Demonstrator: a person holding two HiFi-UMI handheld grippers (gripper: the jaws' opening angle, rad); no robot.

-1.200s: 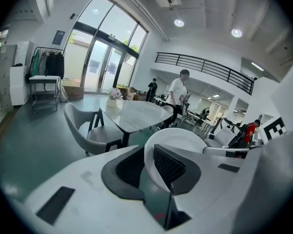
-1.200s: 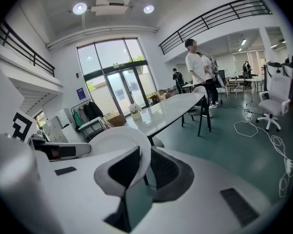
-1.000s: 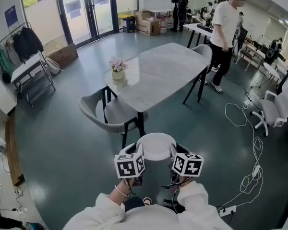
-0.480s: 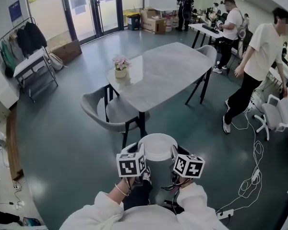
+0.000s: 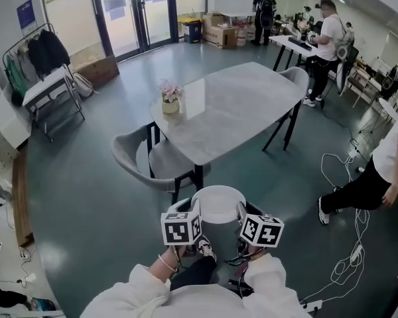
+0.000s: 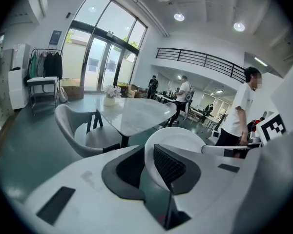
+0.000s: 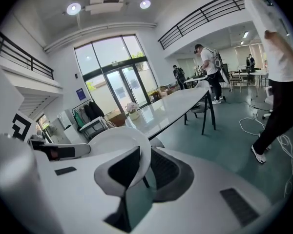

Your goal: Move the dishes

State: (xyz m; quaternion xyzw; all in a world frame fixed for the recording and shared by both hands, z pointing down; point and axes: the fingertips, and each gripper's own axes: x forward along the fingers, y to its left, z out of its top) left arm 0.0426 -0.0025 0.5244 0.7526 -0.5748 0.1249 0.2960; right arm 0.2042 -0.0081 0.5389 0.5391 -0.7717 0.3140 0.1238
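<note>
A white plate hangs level in front of my body, above the floor, held from both sides. My left gripper is shut on the plate's left rim, and my right gripper is shut on its right rim. In each gripper view the rim runs between the black ribbed pads. The plate is bare on top. A grey marble table stands ahead, past a grey chair.
A small vase of pink flowers stands on the table's left corner. A person walks at the right, where white cables lie on the floor. A clothes rack stands at the left; more people are at the back desks.
Both grippers and the plate keep their place before me. The person in the white shirt has walked from the table's far right side to the frame's right edge. The table looks slightly closer.
</note>
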